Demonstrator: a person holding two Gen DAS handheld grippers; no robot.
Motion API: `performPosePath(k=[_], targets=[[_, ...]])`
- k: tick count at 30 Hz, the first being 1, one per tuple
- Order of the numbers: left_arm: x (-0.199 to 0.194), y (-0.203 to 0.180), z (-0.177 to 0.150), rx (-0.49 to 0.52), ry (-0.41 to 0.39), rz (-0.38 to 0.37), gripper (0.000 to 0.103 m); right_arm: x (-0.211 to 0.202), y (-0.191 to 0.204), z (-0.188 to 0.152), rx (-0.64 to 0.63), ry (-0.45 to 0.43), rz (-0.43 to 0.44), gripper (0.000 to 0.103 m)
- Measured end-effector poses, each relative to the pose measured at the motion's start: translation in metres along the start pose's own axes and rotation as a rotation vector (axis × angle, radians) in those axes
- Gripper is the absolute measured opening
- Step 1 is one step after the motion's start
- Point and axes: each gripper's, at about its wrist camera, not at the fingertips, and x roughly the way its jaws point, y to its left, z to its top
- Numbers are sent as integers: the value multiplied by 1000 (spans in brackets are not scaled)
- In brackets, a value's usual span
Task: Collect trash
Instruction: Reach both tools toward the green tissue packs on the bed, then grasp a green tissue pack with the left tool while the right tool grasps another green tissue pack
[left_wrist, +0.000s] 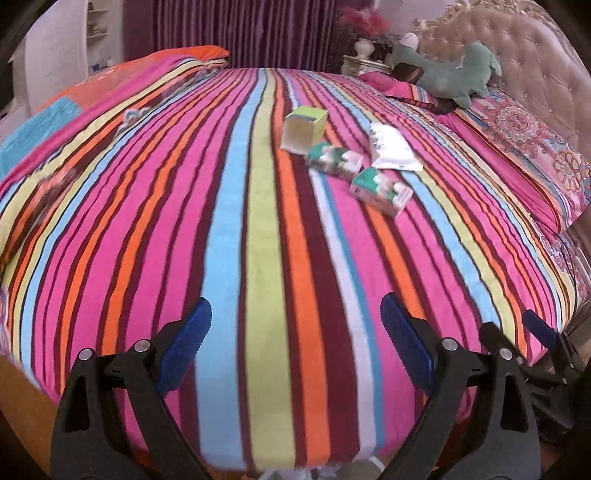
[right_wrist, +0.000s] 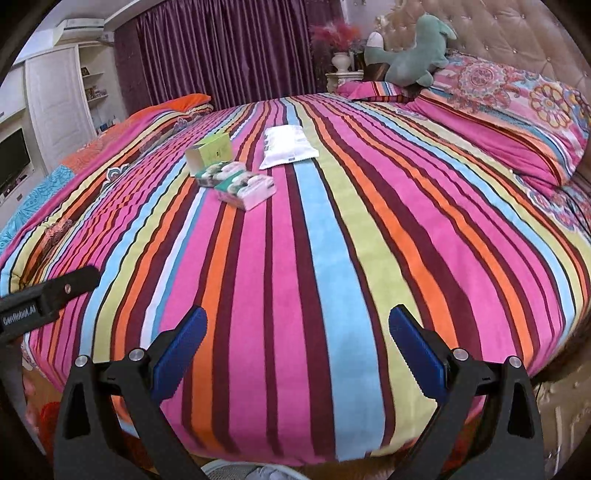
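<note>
Tools both gaping, left tool (left_wrist: 295, 354) and right tool (right_wrist: 297, 360) empty above striped bed (right_wrist: 332, 258). Purple curtain (right_wrist: 221, 51) behind, tufted headboard (left_wrist: 535, 66) right. Mid-bed: white packet (right_wrist: 288, 147), green box (right_wrist: 209, 151), two tissue packs (right_wrist: 245, 190) touching.

Left wrist view: set low over the foot edge of the striped bed (left_wrist: 266, 229), tilted down, facing along the stripes toward the purple curtain (left_wrist: 236, 33); headboard (left_wrist: 535, 66) at far right. Right wrist view: same foot edge, just to the right, facing likewise, pillows (right_wrist: 517, 110) nearer. Shared by both: bedspread, mid-bed boxes (right_wrist: 236, 181), plush toy (left_wrist: 450, 74), curtain.
</note>
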Motion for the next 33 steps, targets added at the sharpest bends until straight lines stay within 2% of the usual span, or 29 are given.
performPosePath(k=[5, 10, 18, 24, 33], targets=[[25, -6, 31, -11, 16, -12, 90, 20, -3, 19, -44, 13, 15, 94], [53, -9, 67, -69, 41, -46, 90, 40, 0, 40, -103, 11, 53, 94], [96, -25, 126, -144, 111, -12, 90, 70, 11, 66, -175, 15, 99, 94], [129, -37, 153, -212, 177, -16, 90, 89, 19, 77, -195, 33, 128, 94], [178, -45, 173, -243, 288, 7, 90, 118, 28, 93, -271, 66, 156, 94]])
